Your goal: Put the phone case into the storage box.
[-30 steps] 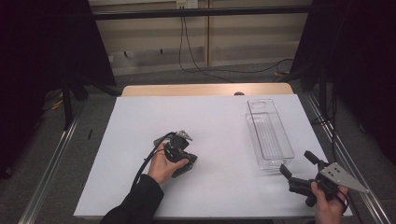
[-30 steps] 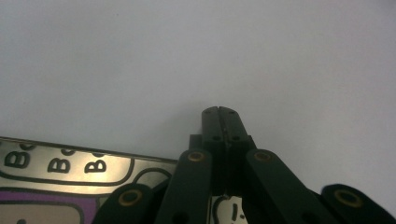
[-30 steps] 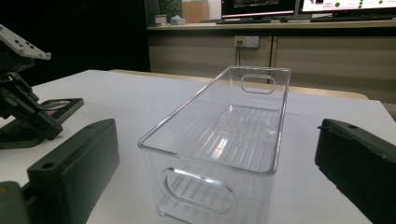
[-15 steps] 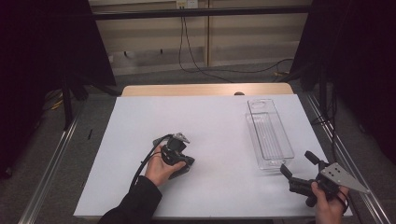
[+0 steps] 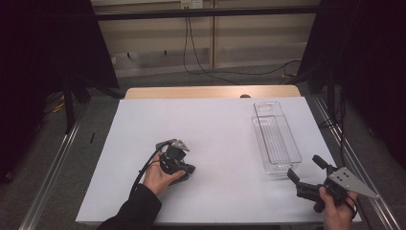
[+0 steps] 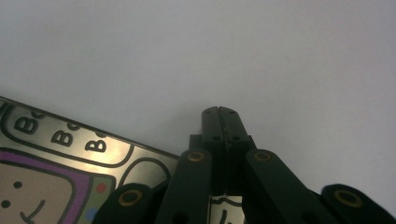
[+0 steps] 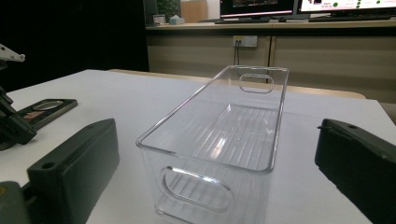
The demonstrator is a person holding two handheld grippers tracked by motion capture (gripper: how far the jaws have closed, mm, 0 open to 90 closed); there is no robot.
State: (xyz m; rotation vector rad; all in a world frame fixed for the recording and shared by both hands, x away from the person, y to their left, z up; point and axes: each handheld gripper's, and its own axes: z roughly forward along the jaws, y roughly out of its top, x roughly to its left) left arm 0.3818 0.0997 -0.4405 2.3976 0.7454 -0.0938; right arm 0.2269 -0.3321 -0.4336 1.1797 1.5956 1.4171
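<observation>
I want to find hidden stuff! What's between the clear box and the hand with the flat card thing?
Nothing: in the high view, just bare white table lies between the clear box and the left tool.

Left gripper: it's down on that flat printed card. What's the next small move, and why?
Probably open the left gripper and nudge it onto the card's edge. Its jaws are pressed shut over bare white table, with the card lying flat beside and beneath them, not between them. The right gripper waits open at the empty clear bin.

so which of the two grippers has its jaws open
The right gripper, by the clear bin: its jaws stand wide apart. The left gripper has its jaws pressed together, over a flat printed card.
</observation>
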